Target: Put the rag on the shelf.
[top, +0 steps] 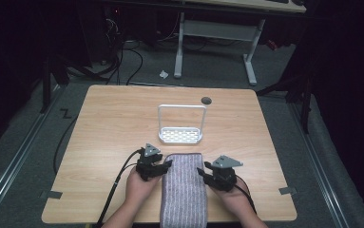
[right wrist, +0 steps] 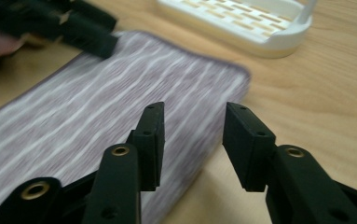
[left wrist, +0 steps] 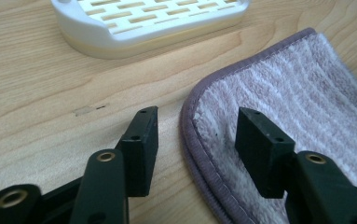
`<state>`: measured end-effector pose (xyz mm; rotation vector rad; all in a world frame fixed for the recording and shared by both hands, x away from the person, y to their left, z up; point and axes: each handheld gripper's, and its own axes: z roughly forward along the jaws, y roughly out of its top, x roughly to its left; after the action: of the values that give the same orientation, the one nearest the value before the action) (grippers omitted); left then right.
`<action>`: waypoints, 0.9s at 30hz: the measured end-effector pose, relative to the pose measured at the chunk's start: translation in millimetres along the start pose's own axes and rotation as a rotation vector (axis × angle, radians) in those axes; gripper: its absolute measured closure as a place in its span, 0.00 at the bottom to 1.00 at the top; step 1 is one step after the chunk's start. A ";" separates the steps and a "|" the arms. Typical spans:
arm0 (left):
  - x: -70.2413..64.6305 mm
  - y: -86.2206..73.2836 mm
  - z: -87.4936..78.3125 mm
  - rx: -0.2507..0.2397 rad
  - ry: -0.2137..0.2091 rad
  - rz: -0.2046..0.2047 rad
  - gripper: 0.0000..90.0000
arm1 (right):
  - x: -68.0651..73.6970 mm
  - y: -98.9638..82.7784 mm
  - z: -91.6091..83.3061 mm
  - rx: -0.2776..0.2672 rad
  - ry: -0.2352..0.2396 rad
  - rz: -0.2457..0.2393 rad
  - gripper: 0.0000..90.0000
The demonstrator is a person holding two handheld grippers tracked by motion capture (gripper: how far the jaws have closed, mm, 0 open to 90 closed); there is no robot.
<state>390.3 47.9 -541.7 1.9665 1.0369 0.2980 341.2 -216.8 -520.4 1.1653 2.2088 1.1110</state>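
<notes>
A folded, purple-grey striped towel [top: 183, 187] with a darker hem is lying at the tabletop's [top: 108, 118] near edge, overhanging it. The left hand-held gripper [top: 168, 164] and right hand-held gripper [top: 201, 172] are flanking it, jaws spread, pinching nothing. A white rack [top: 180, 135] is standing just beyond; bare wood is lying open on either side.

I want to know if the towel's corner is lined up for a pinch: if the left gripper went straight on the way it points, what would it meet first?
Probably the folded towel's bound edge: the left gripper's open jaws straddle its rounded corner, one over cloth, one over the table. The white rack lies farther on.
</notes>
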 end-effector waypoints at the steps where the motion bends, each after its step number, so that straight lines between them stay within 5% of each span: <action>1: -0.9 0.3 0.6 0.000 0.003 0.006 0.58 | -3.5 4.1 5.9 0.007 -0.011 0.020 0.61; 4: -4.0 0.8 1.8 0.006 0.014 0.030 0.63 | -12.3 12.2 22.7 0.034 -0.042 0.065 0.57; 10: -6.0 0.2 1.8 0.013 0.004 0.048 0.77 | -14.3 14.6 41.4 0.086 -0.062 0.071 0.57; 14: -6.6 -0.3 1.5 0.016 -0.012 0.034 0.83 | -14.1 13.2 41.4 0.076 -0.051 0.074 0.68; 18: -9.4 -1.6 0.8 0.015 -0.007 0.030 0.86 | -8.9 12.2 39.9 0.067 -0.045 0.051 0.90; 27: -20.1 -9.4 -8.0 -0.030 0.010 0.031 0.88 | 5.7 9.0 18.6 -0.026 -0.024 0.026 0.93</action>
<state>368.1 39.8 -540.9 1.9576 1.0038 0.3380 354.6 -200.5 -524.3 1.1938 2.1611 1.1265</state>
